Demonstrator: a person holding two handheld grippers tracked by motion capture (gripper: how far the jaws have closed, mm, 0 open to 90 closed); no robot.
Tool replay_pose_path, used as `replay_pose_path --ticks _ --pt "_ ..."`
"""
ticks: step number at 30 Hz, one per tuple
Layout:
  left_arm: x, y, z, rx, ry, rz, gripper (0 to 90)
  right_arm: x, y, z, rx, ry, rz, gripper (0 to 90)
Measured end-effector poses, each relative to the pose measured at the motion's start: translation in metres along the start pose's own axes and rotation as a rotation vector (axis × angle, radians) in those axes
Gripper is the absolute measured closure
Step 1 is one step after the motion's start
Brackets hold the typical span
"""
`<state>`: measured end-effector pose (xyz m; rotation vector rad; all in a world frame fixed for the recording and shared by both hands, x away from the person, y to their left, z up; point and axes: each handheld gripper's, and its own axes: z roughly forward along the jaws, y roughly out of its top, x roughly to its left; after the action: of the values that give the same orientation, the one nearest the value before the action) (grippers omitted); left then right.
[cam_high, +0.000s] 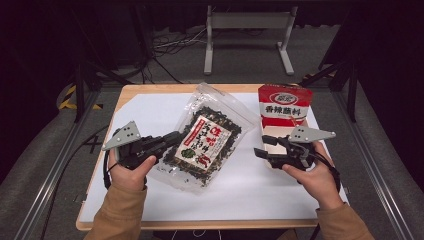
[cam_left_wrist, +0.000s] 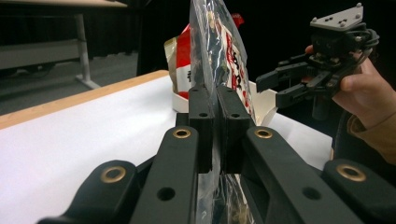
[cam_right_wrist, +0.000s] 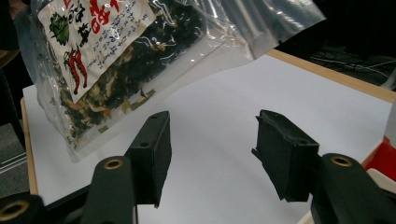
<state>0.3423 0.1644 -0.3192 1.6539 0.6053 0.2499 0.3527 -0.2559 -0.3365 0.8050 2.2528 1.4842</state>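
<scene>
**Seaweed bag gripped and lifted; the box still waited**

The left claw was clamped tight on the edge of the clear bag of dried seaweed, its two black pads pressed flat against the plastic with the film running up between them, as the left gripper view showed. The bag hung tilted above the white sheet on the table, left of the red-and-white box; in the right gripper view the sheet showed beneath the bag's lower edge, so it seemed to be held off the table rather than resting on it. Picking up the bag therefore looked done.

The right claw stood open at a middling width with nothing between its jaws, hovering just in front of the box and pointing toward the bag. It touched neither.

The box stood upright at the far right of the sheet, with a pale open tray just in front of it. What remained, as a judgement, was the second hand's part: taking hold of the bag's free side to open it or steady it, then bringing the bag across to the box. None of that had begun.
</scene>
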Motion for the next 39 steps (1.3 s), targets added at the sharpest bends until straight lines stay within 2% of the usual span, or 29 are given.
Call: replay_pose_path --ticks 5,10,16,19,24,29,35,39 --pt "-0.002 -0.002 0.003 -0.014 -0.02 0.009 86.1 0.005 0.003 0.008 0.009 0.024 0.011 41.1" --pt "-0.005 -0.004 0.007 -0.026 -0.039 0.011 86.2 0.007 0.008 0.017 -0.017 0.068 0.06 37.4" --pt "-0.007 -0.005 0.009 -0.036 -0.058 0.011 86.4 0.007 0.008 0.032 0.003 0.11 0.08 37.3" --pt "-0.008 -0.005 0.01 -0.046 -0.074 0.015 86.4 0.006 0.008 0.038 -0.015 0.156 0.122 37.2" --pt "-0.008 -0.007 0.012 -0.053 -0.098 0.027 86.2 0.006 0.01 0.04 -0.031 0.177 0.143 37.5" --pt "-0.008 -0.01 0.017 -0.048 -0.114 0.042 85.9 0.006 0.012 0.038 -0.038 0.191 0.158 41.0" --pt "-0.007 -0.011 0.018 -0.05 -0.125 0.043 85.9 0.005 0.016 0.033 -0.073 0.253 0.176 54.4" --pt "-0.004 -0.012 0.016 -0.052 -0.12 0.034 86.0 0.005 0.016 0.031 -0.071 0.289 0.16 61.8"
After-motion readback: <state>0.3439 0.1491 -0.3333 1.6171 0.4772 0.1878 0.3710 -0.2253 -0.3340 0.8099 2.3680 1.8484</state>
